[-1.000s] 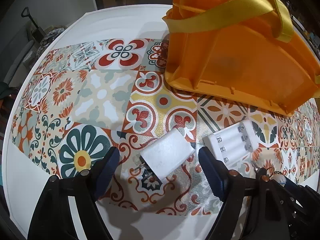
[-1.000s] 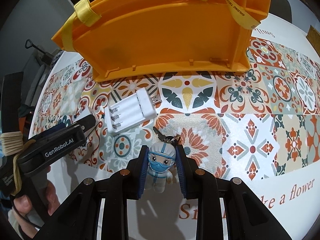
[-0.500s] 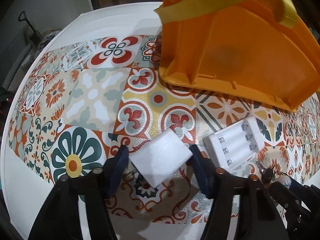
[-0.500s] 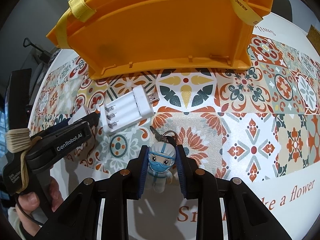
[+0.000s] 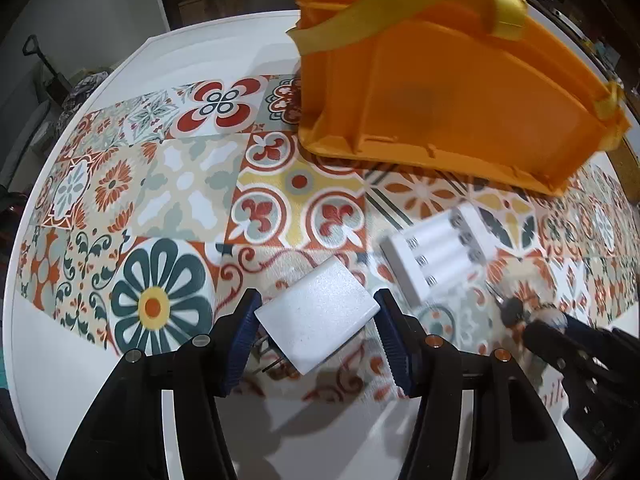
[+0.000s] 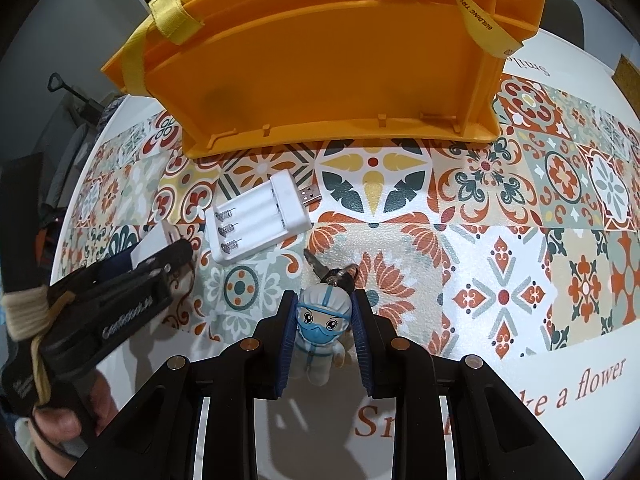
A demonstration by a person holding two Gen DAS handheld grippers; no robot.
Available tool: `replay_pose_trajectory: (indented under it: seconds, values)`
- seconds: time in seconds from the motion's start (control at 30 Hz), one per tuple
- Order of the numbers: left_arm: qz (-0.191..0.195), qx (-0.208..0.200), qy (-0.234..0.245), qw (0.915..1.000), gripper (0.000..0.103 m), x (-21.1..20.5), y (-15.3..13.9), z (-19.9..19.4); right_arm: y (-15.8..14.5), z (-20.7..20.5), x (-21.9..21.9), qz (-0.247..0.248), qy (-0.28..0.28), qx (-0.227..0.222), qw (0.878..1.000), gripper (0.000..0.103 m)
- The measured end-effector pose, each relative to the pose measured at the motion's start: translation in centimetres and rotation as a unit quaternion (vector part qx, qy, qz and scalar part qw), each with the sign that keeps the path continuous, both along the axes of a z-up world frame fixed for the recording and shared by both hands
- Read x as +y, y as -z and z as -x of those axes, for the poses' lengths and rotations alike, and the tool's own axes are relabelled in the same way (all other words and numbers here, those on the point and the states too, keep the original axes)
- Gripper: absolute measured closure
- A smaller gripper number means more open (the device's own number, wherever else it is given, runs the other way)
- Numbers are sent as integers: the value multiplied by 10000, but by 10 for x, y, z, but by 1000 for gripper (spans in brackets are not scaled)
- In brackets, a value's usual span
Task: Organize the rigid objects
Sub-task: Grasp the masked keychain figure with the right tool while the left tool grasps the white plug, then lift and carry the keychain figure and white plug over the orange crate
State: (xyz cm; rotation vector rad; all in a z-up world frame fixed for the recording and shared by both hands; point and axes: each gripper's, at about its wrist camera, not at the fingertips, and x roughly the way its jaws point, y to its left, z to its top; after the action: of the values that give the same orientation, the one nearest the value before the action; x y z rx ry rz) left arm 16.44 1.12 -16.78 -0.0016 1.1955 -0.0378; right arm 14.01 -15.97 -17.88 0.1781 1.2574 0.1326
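Observation:
My left gripper (image 5: 318, 318) is shut on a white plug adapter (image 5: 316, 314), its prongs pointing back toward me, held just above the patterned table. My right gripper (image 6: 323, 320) is shut on a small figure keychain (image 6: 320, 334) in white suit and blue mask, with keys (image 6: 324, 270) hanging off its head. A white battery charger (image 6: 258, 218) with a USB plug lies on the table between both grippers; it also shows in the left wrist view (image 5: 432, 254). An orange basket (image 6: 320, 64) with yellow straps stands behind it, and in the left wrist view (image 5: 448, 96).
The table (image 6: 520, 240) has a tile-patterned cloth with a white border and printed words near me. The left gripper body (image 6: 100, 312) shows at the left of the right wrist view. The table's rounded edge (image 5: 24, 208) runs at the left.
My left gripper closed in from wide open onto the white adapter and has lifted it slightly. My right gripper stays shut on the keychain and has risen a little.

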Motion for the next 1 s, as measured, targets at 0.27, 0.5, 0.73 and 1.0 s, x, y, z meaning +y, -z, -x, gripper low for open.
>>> replay_pose_trajectory:
  seconds: [0.27, 0.5, 0.73, 1.0]
  values:
    - [32, -64, 120, 9999, 46, -10, -18, 26, -6, 8, -2, 50, -21, -25, 10000, 75]
    - [173, -90, 90, 9998, 46, -14, -35, 35, -23, 11, -6, 21, 14, -174, 9998, 75]
    - [144, -237, 163, 9995, 46, -16, -55, 33, -44, 16, -11, -9, 19, -394, 9992, 75]
    - [184, -408, 240, 9987, 46, -19, -77, 32, -61, 19, -12, -97, 66, -609, 9981, 75]
